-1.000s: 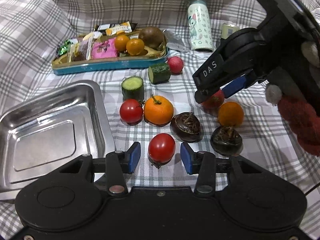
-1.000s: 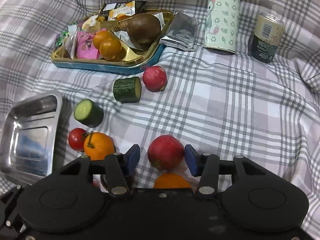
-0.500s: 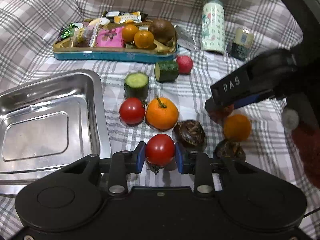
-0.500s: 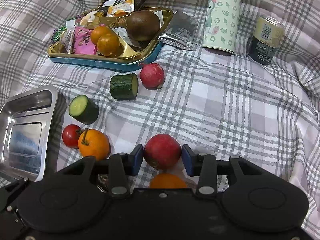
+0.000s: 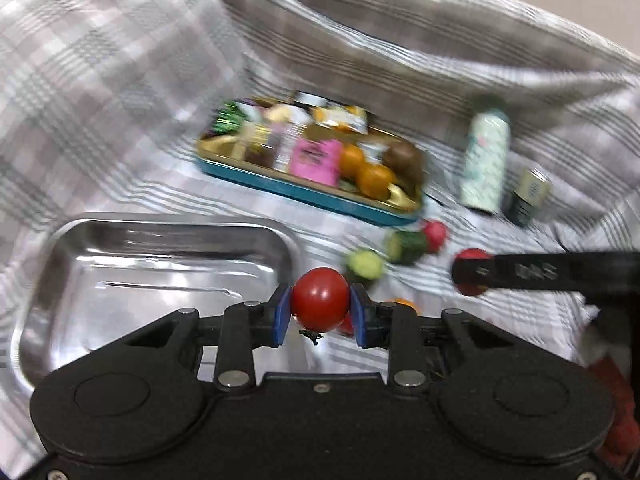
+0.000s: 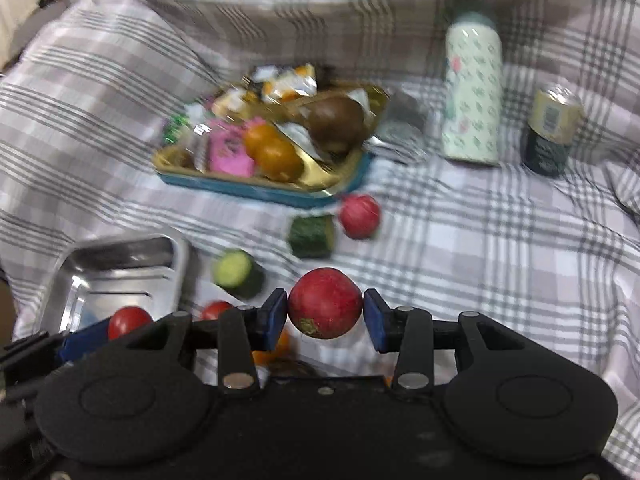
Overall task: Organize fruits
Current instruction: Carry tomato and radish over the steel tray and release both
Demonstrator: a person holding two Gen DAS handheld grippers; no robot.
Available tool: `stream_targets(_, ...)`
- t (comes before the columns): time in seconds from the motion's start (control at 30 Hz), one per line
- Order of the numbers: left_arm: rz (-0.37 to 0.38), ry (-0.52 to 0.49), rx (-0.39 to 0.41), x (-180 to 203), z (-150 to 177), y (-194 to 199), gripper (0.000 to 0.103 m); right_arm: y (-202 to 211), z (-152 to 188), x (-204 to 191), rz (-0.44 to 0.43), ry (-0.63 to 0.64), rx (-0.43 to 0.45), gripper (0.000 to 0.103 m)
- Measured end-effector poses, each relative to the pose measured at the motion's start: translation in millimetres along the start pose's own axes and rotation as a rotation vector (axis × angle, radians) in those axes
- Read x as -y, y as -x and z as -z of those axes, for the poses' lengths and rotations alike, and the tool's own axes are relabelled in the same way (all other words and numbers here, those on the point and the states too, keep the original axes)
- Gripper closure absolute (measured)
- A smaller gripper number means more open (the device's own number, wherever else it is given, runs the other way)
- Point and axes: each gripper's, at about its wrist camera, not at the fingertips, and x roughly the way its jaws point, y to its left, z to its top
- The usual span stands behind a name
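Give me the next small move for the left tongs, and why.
Probably carry the tomato leftward over the steel tray and release it there. The left tongs are shut on the tomato, clear of the cloth, and the tray sits just left of them, with nothing visible in it. The right tongs grip a red round fruit and are not in the way.

Soft indoor light, heavy motion blur beyond the sharp near foreground, fisheye-bent edges, dark corners.
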Motion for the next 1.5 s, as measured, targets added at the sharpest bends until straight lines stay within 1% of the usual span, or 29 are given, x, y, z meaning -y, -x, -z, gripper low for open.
stream_targets(0.13, -0.073, 0.042, 0.015, -32, -5, 3, 0.064, 7, 1, -21, -0.046, 0.032, 0.065, 0.06)
stream_targets(0.27, -0.138, 0.071, 0.02, -63, -5, 5, 0.064, 12, 4, -45, -0.112, 0.061, 0.106, 0.06)
stream_targets(0.33, -0.168, 0.077, 0.019, -78, -1, 8, 0.064, 13, 7, -59, -0.144, 0.078, 0.115, 0.06)
stream_targets(0.37, -0.178, 0.082, 0.02, -84, 0, 8, 0.064, 12, 9, -67, -0.137, 0.073, 0.124, 0.06)
stream_targets(0.43, -0.193, 0.085, 0.022, -97, 2, 11, 0.064, 11, 14, -81, -0.16, 0.087, 0.124, 0.06)
stream_targets(0.57, -0.222, 0.054, 0.015, -116, 8, 13, 0.064, 5, 23, -102, -0.208, 0.105, 0.113, 0.06)
stream_targets(0.73, -0.216, 0.027, 0.022, -130, 17, 12, 0.064, -2, 36, -122, -0.229, 0.139, 0.082, 0.06)
stream_targets(0.8, -0.193, 0.05, 0.018, -135, 20, 10, 0.064, -7, 39, -126, -0.234, 0.148, 0.07, 0.06)
stream_targets(0.87, -0.163, 0.063, 0.032, -137, 21, 12, 0.064, -12, 42, -131, -0.232, 0.162, 0.062, 0.06)
stream_targets(0.97, -0.145, 0.07, 0.031, -139, 23, 11, 0.063, -15, 49, -138, -0.224, 0.183, 0.062, 0.06)
stream_targets(1.1, -0.155, 0.071, 0.022, -142, 24, 9, 0.063, -19, 54, -140, -0.235, 0.184, 0.048, 0.06)
stream_targets(1.3, -0.174, 0.035, 0.032, -137, 26, 9, 0.063, -26, 56, -145, -0.212, 0.205, 0.036, 0.059)
stream_targets(1.5, -0.166, 0.006, 0.041, -133, 26, 10, 0.063, -30, 56, -144, -0.208, 0.203, 0.021, 0.059)
